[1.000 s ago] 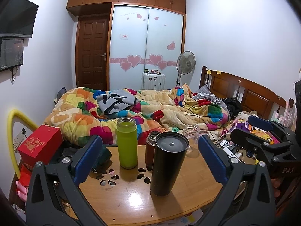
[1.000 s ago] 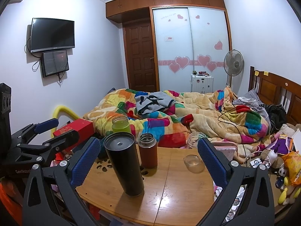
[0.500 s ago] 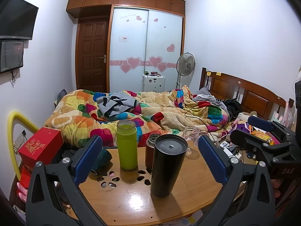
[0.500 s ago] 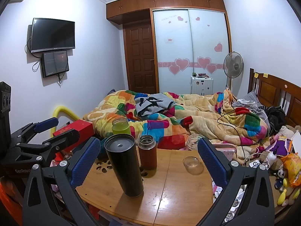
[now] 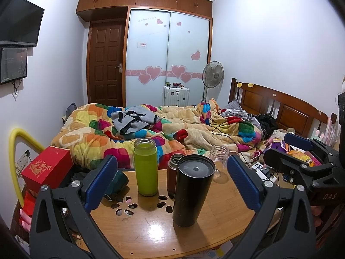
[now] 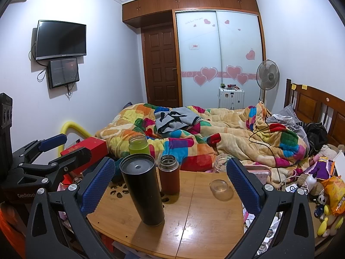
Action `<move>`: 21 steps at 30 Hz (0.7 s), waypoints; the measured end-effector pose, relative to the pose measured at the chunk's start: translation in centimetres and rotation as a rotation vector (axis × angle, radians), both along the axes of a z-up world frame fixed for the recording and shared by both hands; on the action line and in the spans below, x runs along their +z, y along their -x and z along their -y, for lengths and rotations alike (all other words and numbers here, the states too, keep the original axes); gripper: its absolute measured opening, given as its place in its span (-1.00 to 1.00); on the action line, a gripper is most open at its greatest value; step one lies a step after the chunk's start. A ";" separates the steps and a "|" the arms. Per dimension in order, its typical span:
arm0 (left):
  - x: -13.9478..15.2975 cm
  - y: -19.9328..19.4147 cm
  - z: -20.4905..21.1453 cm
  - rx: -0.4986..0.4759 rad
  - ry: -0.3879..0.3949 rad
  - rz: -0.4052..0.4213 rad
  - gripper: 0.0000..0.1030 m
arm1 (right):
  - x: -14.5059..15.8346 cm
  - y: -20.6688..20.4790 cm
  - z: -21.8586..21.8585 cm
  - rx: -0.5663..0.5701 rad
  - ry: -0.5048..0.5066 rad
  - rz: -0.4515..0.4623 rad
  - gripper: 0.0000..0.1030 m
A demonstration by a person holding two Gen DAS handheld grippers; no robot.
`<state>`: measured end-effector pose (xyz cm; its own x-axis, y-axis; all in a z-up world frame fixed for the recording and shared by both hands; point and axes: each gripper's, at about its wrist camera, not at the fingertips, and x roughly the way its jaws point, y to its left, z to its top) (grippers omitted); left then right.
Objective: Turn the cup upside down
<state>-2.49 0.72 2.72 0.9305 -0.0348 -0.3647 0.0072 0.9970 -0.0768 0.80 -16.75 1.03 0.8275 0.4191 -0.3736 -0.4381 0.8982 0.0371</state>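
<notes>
A tall black tumbler (image 5: 190, 191) stands on the round wooden table (image 5: 151, 231) with its flat closed end up; it also shows in the right wrist view (image 6: 142, 188). Behind it stand a green bottle (image 5: 145, 166), a brown flask (image 6: 169, 174) and a clear glass jar (image 5: 218, 152). A small clear glass dish (image 6: 221, 190) lies on the table's right side. My left gripper (image 5: 171, 182) is open and empty, its blue pads either side of the cups, short of them. My right gripper (image 6: 169, 182) is open and empty, also held back from the table.
A bed with a colourful quilt (image 5: 151, 129) lies just behind the table. A red box (image 5: 46, 165) and a yellow tube (image 5: 13, 149) are at the left. Cables and clutter (image 6: 323, 183) sit at the right. The table has cut-out holes (image 5: 129, 207).
Both grippers have drawn back and risen slightly; the table objects sit a little lower and farther in view. Nothing on the table has moved.
</notes>
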 end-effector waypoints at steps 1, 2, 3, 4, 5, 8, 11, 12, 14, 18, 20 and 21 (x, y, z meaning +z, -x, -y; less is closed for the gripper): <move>0.0 0.0 0.0 0.000 0.000 0.003 1.00 | 0.0 0.0 0.0 0.000 0.000 0.000 1.00; 0.0 0.0 0.0 0.001 0.000 0.008 1.00 | 0.0 0.0 0.0 0.000 0.000 0.000 1.00; 0.1 0.0 0.0 0.001 0.000 0.011 1.00 | 0.0 0.0 0.0 0.001 0.000 0.001 1.00; 0.2 0.1 -0.1 0.001 -0.001 0.013 1.00 | 0.0 0.0 0.0 0.001 0.001 0.000 1.00; 0.2 0.1 -0.1 0.001 0.000 0.014 1.00 | 0.0 0.1 0.0 0.001 0.001 0.001 1.00; 0.2 0.1 -0.2 -0.002 0.006 0.010 1.00 | 0.0 0.0 0.0 0.000 0.001 -0.001 1.00; 0.1 0.0 -0.3 -0.006 0.013 0.007 1.00 | 0.0 0.0 0.0 0.000 0.000 0.000 1.00; 0.1 0.0 -0.3 -0.008 0.016 0.006 1.00 | 0.0 0.0 0.0 0.000 0.000 -0.001 1.00; 0.1 0.0 -0.3 -0.012 0.018 0.007 1.00 | 0.0 0.0 0.0 0.000 0.001 -0.002 1.00; 0.1 0.0 -0.3 -0.020 0.019 0.004 1.00 | 0.3 0.1 0.1 0.000 0.000 -0.001 1.00; 0.2 -0.1 -0.2 -0.028 0.019 0.000 1.00 | 0.4 0.1 0.1 0.000 0.001 -0.001 1.00; 0.2 -0.1 -0.2 -0.028 0.019 -0.001 1.00 | 0.3 0.1 0.1 0.000 0.001 -0.001 1.00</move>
<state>-2.44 0.94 2.91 0.9287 -0.0680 -0.3645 0.0351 0.9947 -0.0961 0.72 -16.81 1.33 0.8271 0.4187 -0.3749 -0.4382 0.8981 0.0363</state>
